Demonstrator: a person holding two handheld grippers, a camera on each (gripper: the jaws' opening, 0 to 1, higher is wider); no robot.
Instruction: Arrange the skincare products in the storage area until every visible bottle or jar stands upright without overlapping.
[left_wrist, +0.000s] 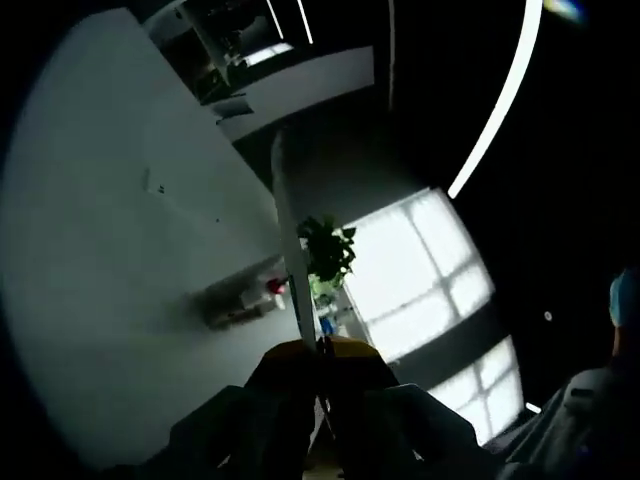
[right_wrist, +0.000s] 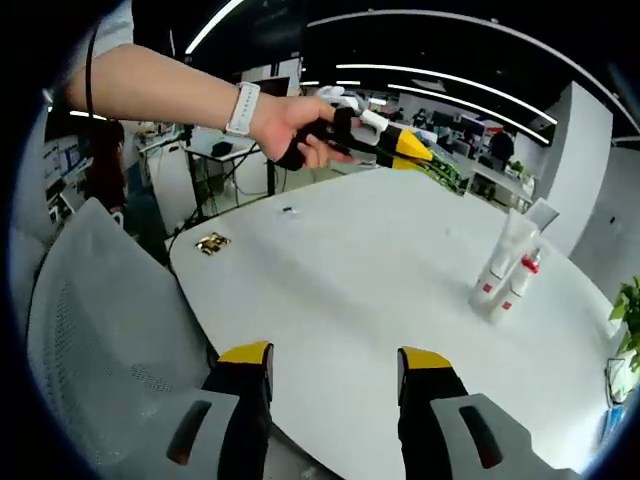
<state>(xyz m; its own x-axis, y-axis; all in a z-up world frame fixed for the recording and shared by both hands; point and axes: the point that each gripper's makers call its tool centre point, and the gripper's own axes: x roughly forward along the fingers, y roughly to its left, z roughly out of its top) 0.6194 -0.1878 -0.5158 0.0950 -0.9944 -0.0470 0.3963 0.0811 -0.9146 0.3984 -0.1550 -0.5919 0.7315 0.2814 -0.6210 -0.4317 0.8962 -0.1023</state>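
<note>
Across the white table (right_wrist: 380, 270), toward its far right edge in the right gripper view, stand the skincare products: a tall white tube (right_wrist: 508, 252) and, touching or just beside it, a smaller bottle with a red cap (right_wrist: 521, 277). Both look upright, though they crowd each other and I cannot tell whether a third item hides behind the tube. The right gripper (right_wrist: 337, 362) hangs over the near edge of the table with its yellow-tipped jaws spread wide and nothing between them, well apart from the tube, probably because no grasp has begun. Beyond the table's far side, a person's hand (right_wrist: 300, 128) holds the left gripper (right_wrist: 425, 160) raised above the tabletop, pointing toward the tube; it looks like a carrying pose rather than a reach.

From the left gripper view, the left gripper's (left_wrist: 322, 352) jaws appear pressed together with nothing caught in them. That picture is rolled and dim, so the table (left_wrist: 120, 260) runs up its left side, and the products show as a small blur with a red speck (left_wrist: 276, 286). A small golden thing (right_wrist: 211, 242) lies on the table far left of the tube; what it is I cannot make out.
</note>
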